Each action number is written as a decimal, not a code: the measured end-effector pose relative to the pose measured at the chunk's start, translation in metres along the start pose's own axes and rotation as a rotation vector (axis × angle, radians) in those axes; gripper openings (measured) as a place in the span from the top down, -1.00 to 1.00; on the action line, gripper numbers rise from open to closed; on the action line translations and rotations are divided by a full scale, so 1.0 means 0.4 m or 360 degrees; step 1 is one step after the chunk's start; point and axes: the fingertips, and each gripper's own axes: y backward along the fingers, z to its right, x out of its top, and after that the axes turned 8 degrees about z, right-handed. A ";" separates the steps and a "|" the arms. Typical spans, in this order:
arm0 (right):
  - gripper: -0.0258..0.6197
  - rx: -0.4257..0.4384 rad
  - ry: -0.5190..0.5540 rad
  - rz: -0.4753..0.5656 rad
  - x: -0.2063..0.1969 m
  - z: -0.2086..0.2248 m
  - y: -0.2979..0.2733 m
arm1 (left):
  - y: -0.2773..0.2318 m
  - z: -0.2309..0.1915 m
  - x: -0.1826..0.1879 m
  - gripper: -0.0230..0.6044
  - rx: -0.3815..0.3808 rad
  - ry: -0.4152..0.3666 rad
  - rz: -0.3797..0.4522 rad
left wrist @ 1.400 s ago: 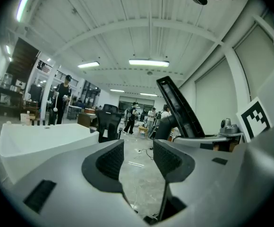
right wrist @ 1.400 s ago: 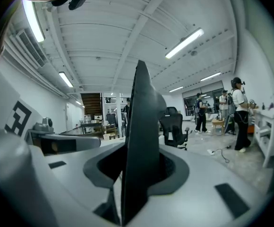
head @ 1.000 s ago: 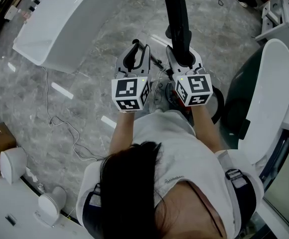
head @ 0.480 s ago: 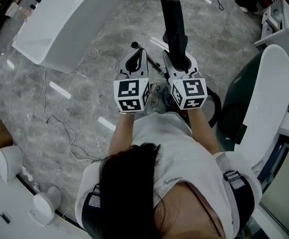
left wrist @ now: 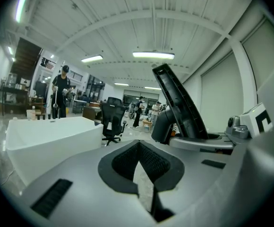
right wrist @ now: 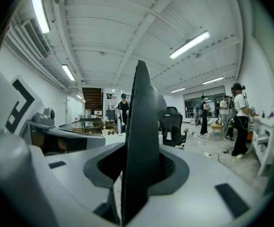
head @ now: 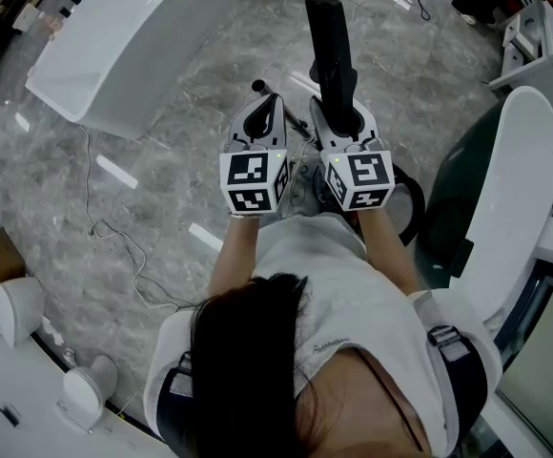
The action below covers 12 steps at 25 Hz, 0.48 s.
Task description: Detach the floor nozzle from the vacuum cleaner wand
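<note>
left gripper (head: 259, 98) (left wrist: 138, 150): its jaws are pressed together, with nothing between them.
right gripper (head: 345, 113) (right wrist: 137, 160): its jaws are partly apart and squeeze the floor nozzle from both sides.
floor nozzle (head: 329, 46) (left wrist: 179, 103) (right wrist: 141, 126): black, long and flat. its near end sits between the right gripper's jaws. the rest sticks out far past the tips. its round neck is on the side that faces the left gripper.
both grippers: side by side, close together, pointing the same way.
marker cubes (head: 251, 181) (head: 362, 179): one at the back end of each gripper, by the person's hands.
white tub (head: 133, 36) (left wrist: 52, 136): ahead of the left gripper, off to its left.
office chair (left wrist: 111, 117) (right wrist: 172, 124): well ahead of both grippers.
floor (head: 210, 84): grey stone. a thin cable (head: 114, 237) lies on it, behind and to the left of the left gripper.
</note>
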 end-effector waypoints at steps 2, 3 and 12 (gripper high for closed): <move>0.47 -0.0005 0.0005 -0.0005 -0.001 -0.004 -0.003 | 0.003 -0.003 0.001 0.92 0.0007 0.0003 0.0003; 0.47 -0.0001 0.0003 -0.0004 0.000 -0.007 -0.004 | 0.003 -0.003 0.001 0.92 0.0008 0.0004 0.0005; 0.47 0.0027 0.0012 -0.0005 -0.006 -0.023 -0.001 | 0.011 0.001 -0.012 0.92 0.0017 0.0029 0.0009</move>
